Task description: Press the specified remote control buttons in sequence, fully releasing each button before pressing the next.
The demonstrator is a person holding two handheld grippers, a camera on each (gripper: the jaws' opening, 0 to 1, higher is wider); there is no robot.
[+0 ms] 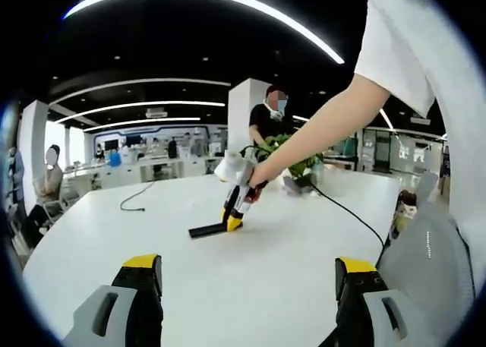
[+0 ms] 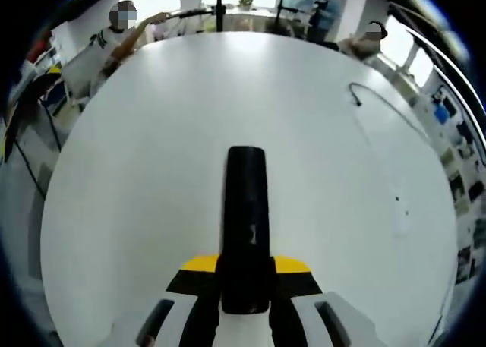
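Note:
A black remote [image 2: 247,210] lies lengthwise on the white table [image 2: 137,149], its near end pinched between my right gripper's [image 2: 247,265] yellow-tipped jaws. In the left gripper view the same remote [image 1: 206,230] rests flat at mid-table. The right gripper [image 1: 234,224] comes down on its right end, held by a person's hand on an outstretched arm [image 1: 326,127]. My left gripper [image 1: 248,267] stands open near the front of the table [image 1: 250,301], well short of the remote, with nothing between its jaws.
A loose black cable [image 1: 137,199] lies at the far left of the table, and another cable [image 1: 349,214] runs from a potted plant [image 1: 292,161] at the far edge. People sit and stand around the table. Office desks lie beyond.

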